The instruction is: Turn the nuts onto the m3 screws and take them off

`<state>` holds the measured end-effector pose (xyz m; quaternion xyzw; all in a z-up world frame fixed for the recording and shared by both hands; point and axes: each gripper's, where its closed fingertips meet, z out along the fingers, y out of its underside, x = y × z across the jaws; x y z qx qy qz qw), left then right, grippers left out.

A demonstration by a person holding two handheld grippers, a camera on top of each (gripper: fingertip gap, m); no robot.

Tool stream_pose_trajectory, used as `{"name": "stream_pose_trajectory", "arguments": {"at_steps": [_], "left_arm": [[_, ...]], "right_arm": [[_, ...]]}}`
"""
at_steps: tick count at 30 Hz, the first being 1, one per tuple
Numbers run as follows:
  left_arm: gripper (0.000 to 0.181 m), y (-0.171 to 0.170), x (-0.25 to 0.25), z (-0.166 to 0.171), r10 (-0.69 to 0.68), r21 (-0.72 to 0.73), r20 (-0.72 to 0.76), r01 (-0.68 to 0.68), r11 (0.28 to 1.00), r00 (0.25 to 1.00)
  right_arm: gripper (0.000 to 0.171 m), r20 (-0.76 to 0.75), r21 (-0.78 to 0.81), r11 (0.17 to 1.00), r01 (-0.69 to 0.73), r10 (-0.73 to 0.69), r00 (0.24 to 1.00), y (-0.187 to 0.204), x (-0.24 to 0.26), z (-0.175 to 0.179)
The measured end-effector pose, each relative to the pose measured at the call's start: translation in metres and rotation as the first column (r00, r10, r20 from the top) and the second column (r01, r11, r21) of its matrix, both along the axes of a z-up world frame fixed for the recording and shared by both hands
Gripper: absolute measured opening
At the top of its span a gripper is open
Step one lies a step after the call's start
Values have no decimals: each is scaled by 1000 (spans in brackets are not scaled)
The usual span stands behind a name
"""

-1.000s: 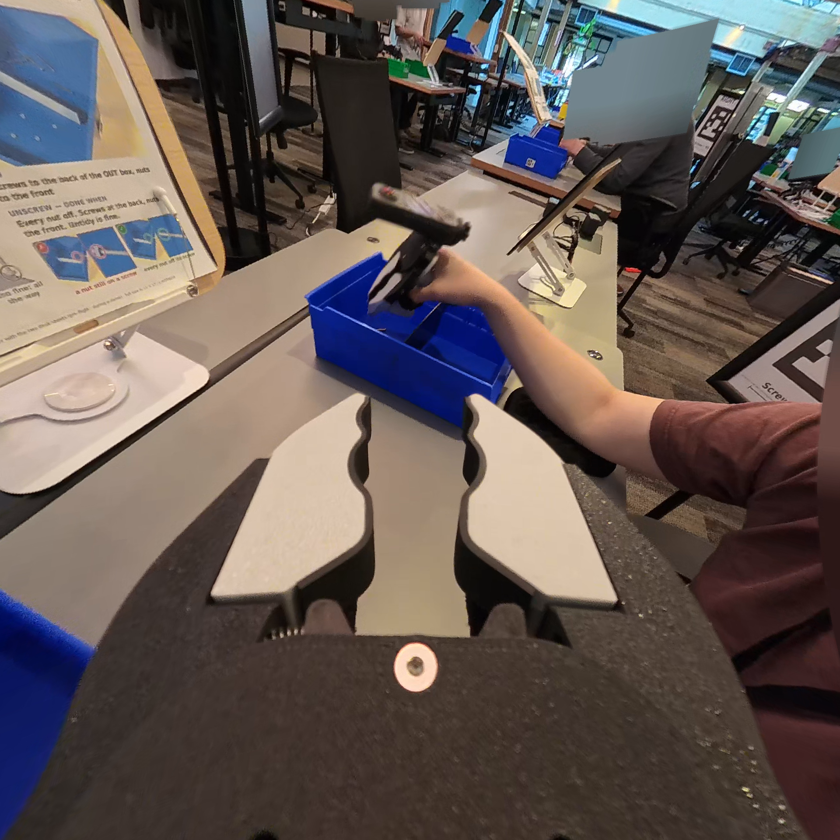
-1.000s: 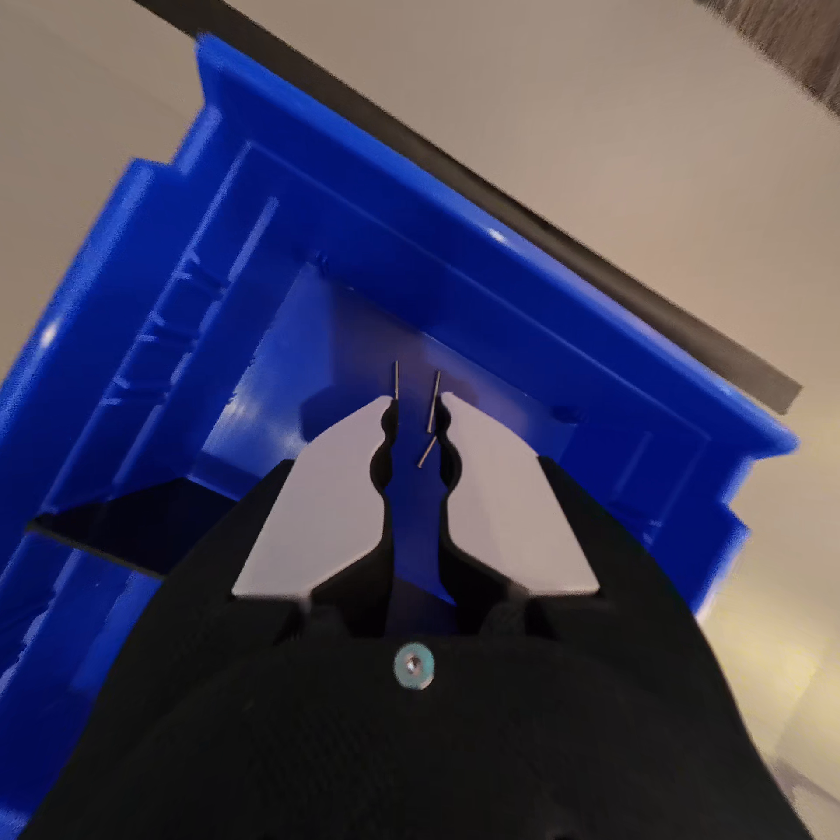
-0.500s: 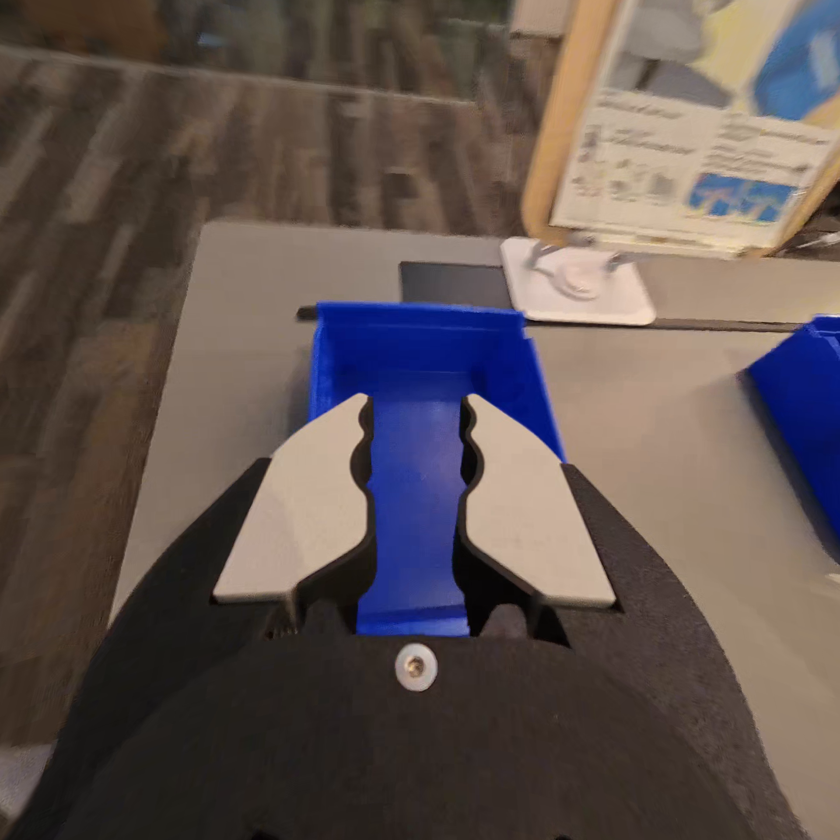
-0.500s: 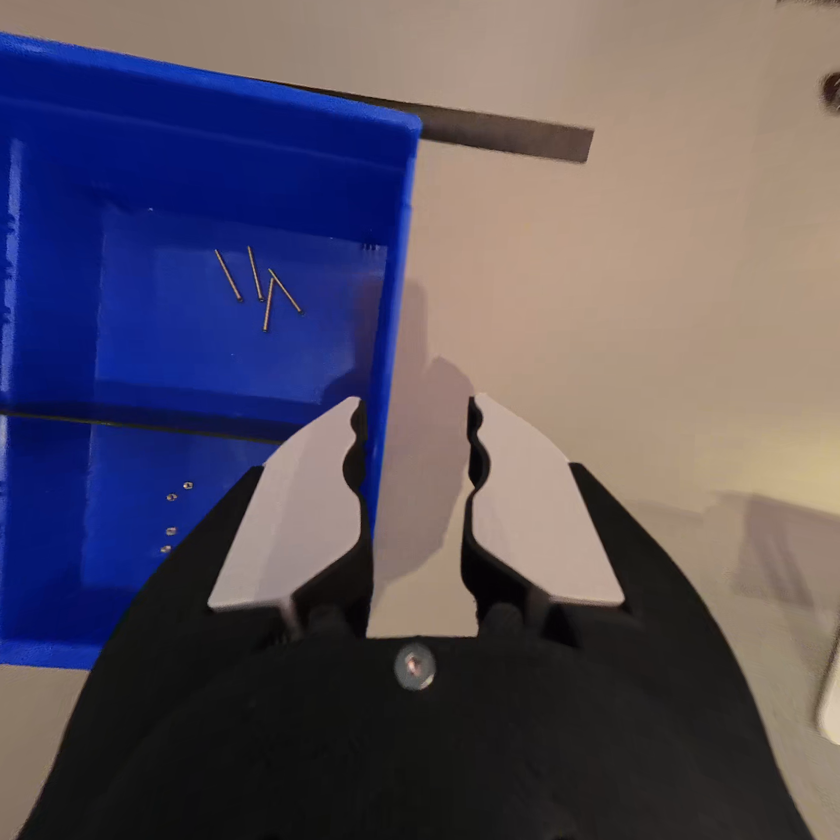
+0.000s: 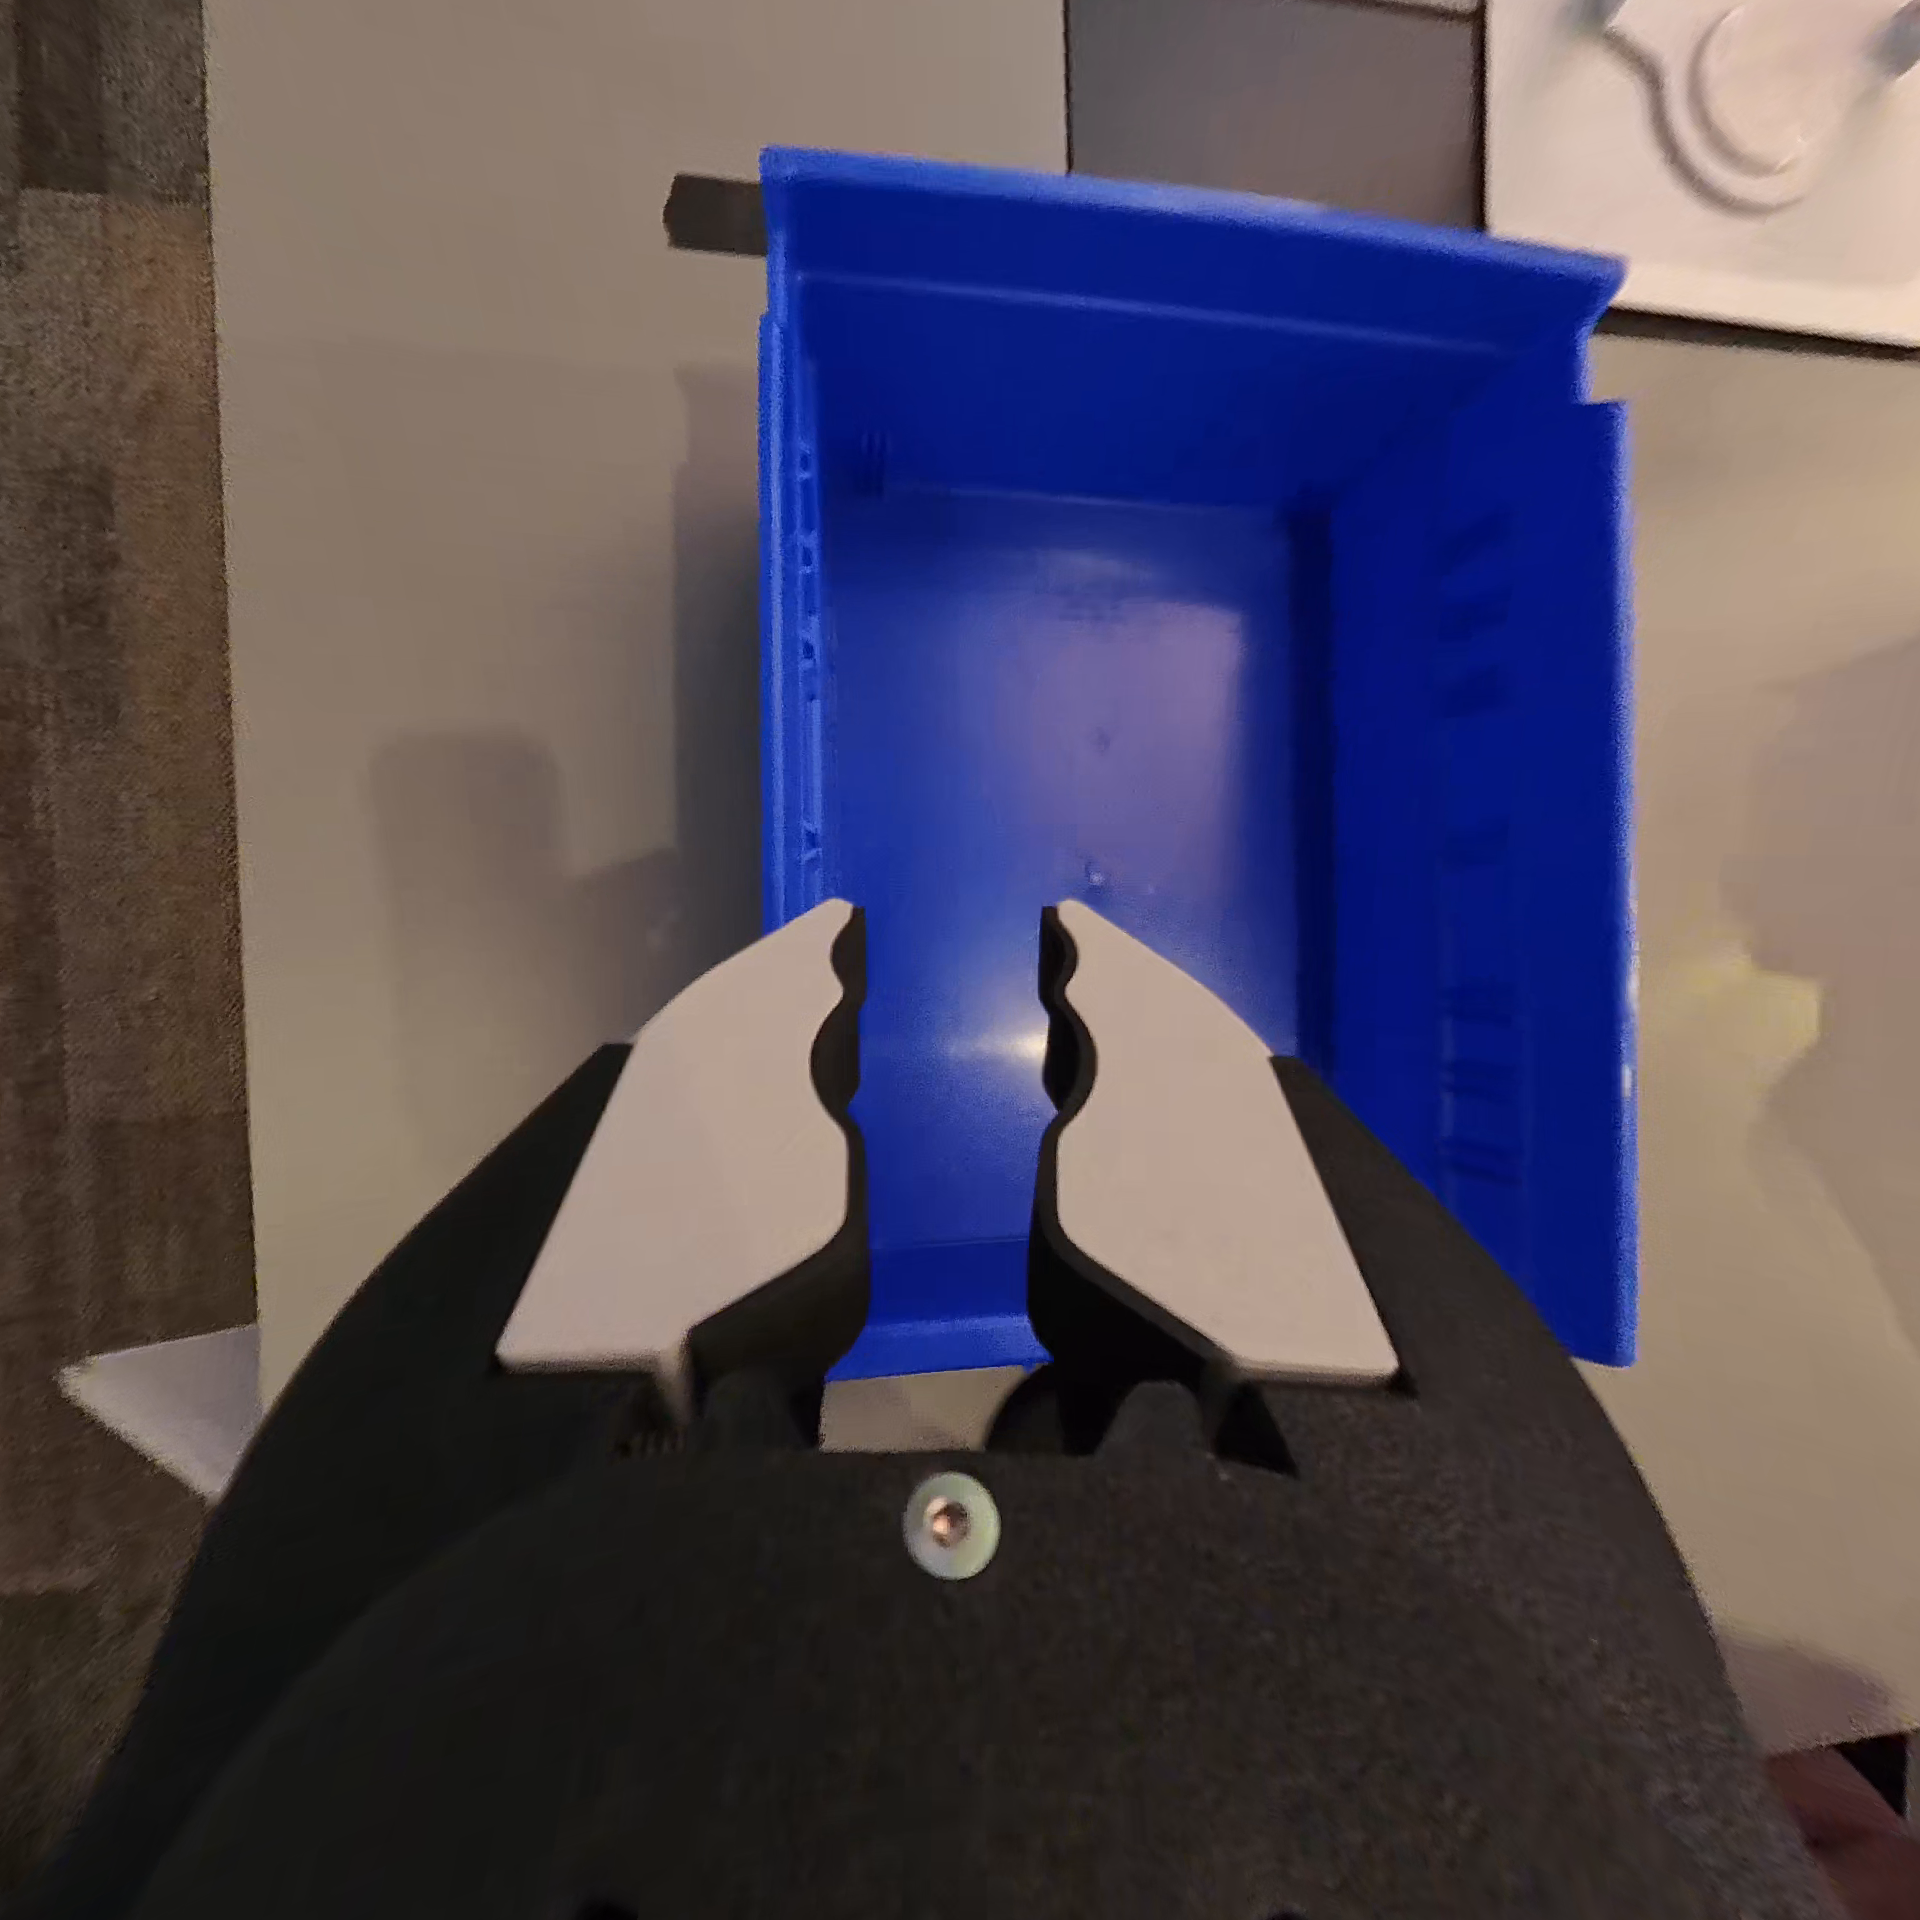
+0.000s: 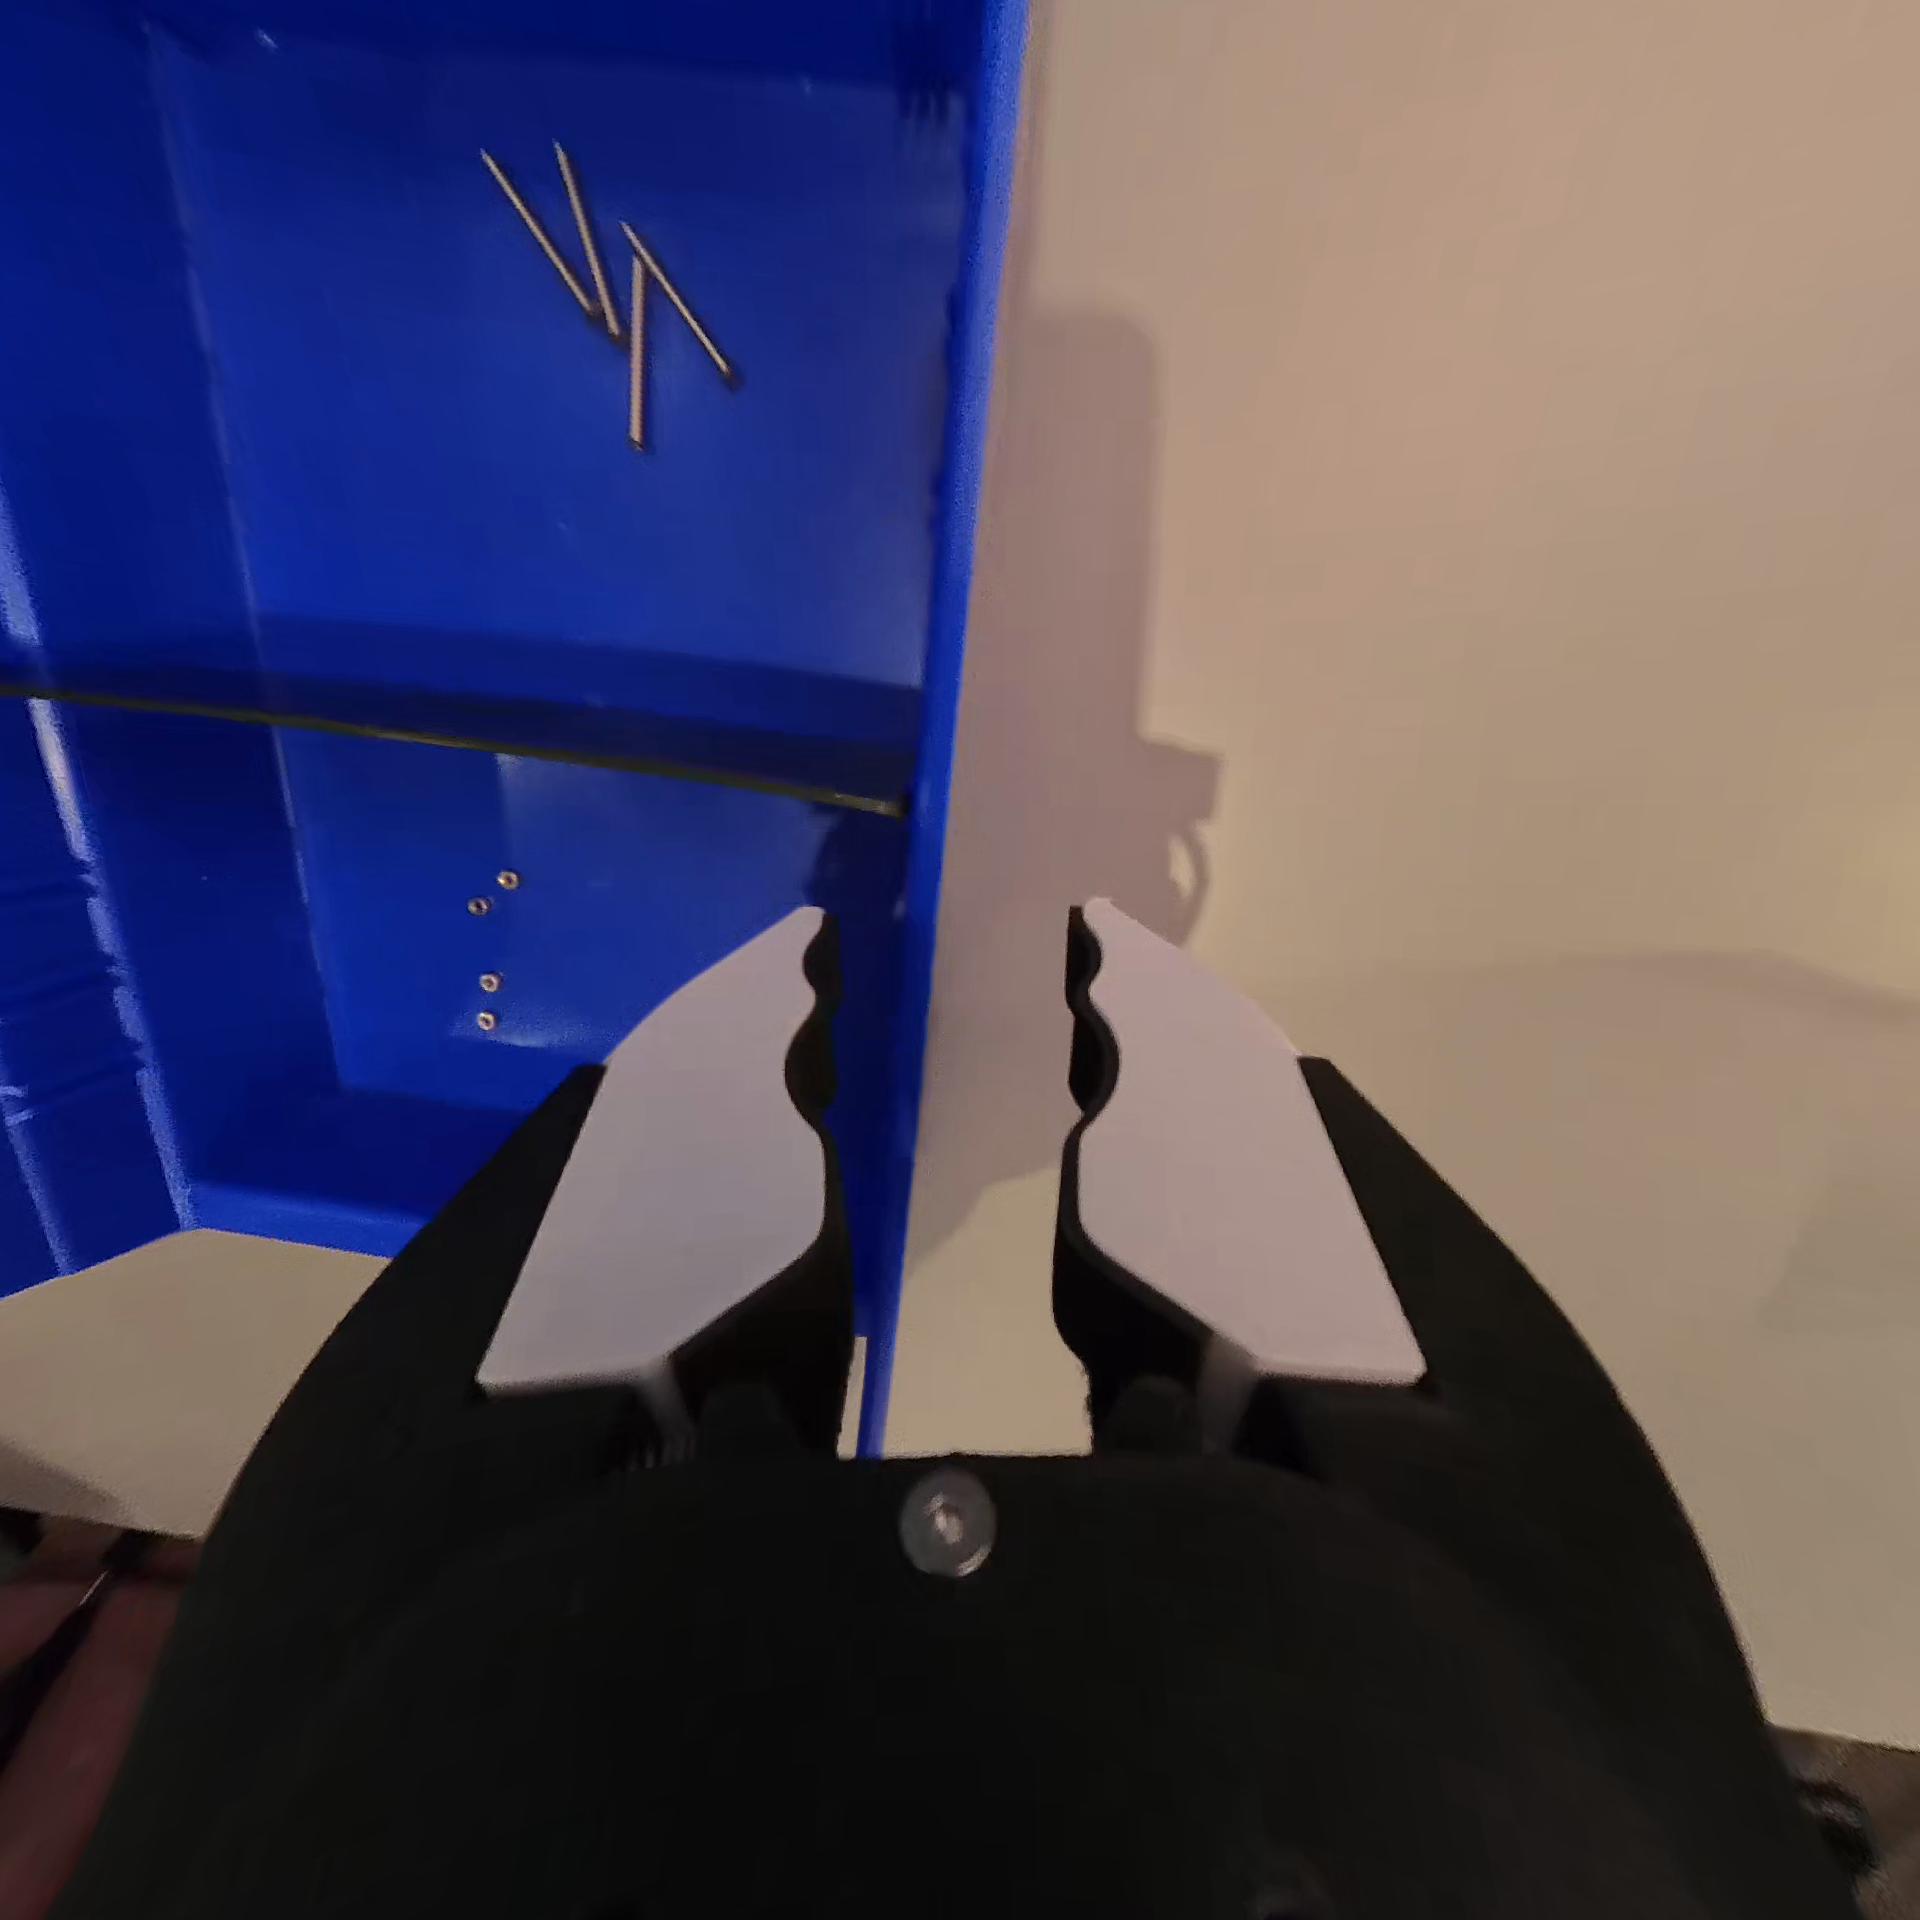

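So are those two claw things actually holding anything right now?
No. The left gripper is open over an empty blue bin; the right gripper is open astride the other bin's side wall, not clamping it.

1. A grey table [image 5: 468, 468] fills most of the left wrist view.
2. A white stand base [image 5: 1704, 156] lies at the top right corner of that view, blurred.
3. A dark strip [image 5: 712, 213] crosses the table near its far side.
4. A wooden floor [image 5: 94, 727] shows at the left edge.
5. In the right wrist view the table looks beige [image 6: 1507, 520], with soft shadows on it.
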<state>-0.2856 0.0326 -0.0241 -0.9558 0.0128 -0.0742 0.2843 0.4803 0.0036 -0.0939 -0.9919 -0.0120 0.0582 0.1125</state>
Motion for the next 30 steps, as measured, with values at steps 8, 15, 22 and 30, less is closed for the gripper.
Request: {"name": "stream_pose_trajectory", "arguments": {"at_steps": [8,15,22,30], "left_arm": [[36,-5,-6,-32,-2,-143,-30,-2,990,1000],[22,-1,-5,-43,-16,-182,-27,11,983,1000],[24,8,-16,-6,17,7,-125,-16,1000,992],[28,2,-43,-40,66,-129,-215,-95,987,974]], "right_arm": [[10,-182,-185,981,-53,18,983,-15,-16,-30],[7,-101,-220,973,-68,47,994,-14,-14,-36],[8,-88,-230,970,-75,56,995,-13,-15,-38],[11,-98,-237,967,-91,70,993,-13,-17,-41]]}}
